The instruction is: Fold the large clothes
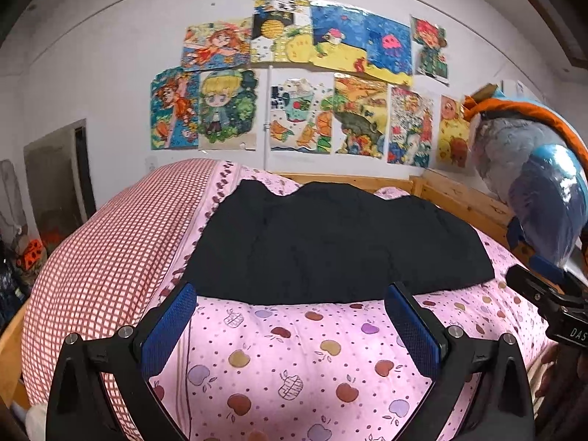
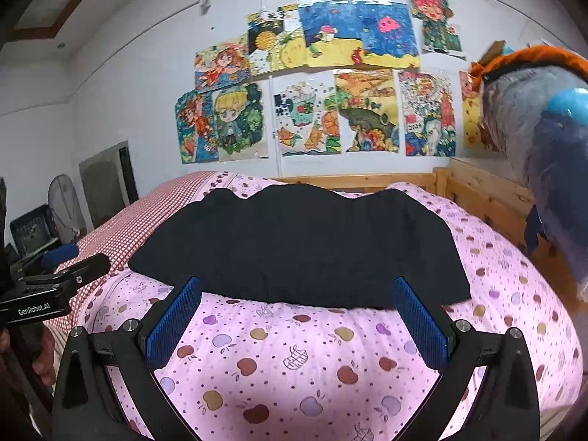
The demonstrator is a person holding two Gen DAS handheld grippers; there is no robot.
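I see the black garment (image 1: 330, 242) at frame centre, lying compactly on the pink quilt (image 1: 294, 360), seemingly folded already; my left gripper (image 1: 290, 294) and right gripper (image 2: 297, 290) hover spread apart, empty; perhaps only tidying remains.

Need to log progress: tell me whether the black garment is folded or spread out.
Cannot tell for sure: the black garment lies flat as one compact shape on the pink quilt, no sleeves showing. Neither gripper touches it.

Ahead lies a pink quilt (image 1: 294, 360) printed with apples, on a bed with a wooden frame (image 1: 459, 198). To the left is a red checked cover (image 1: 110, 242). Drawings (image 1: 301, 88) fill the far wall (image 1: 110, 73). A blue and orange plush (image 1: 533, 183) hangs at the right. A fan (image 2: 66, 205) stands far left.
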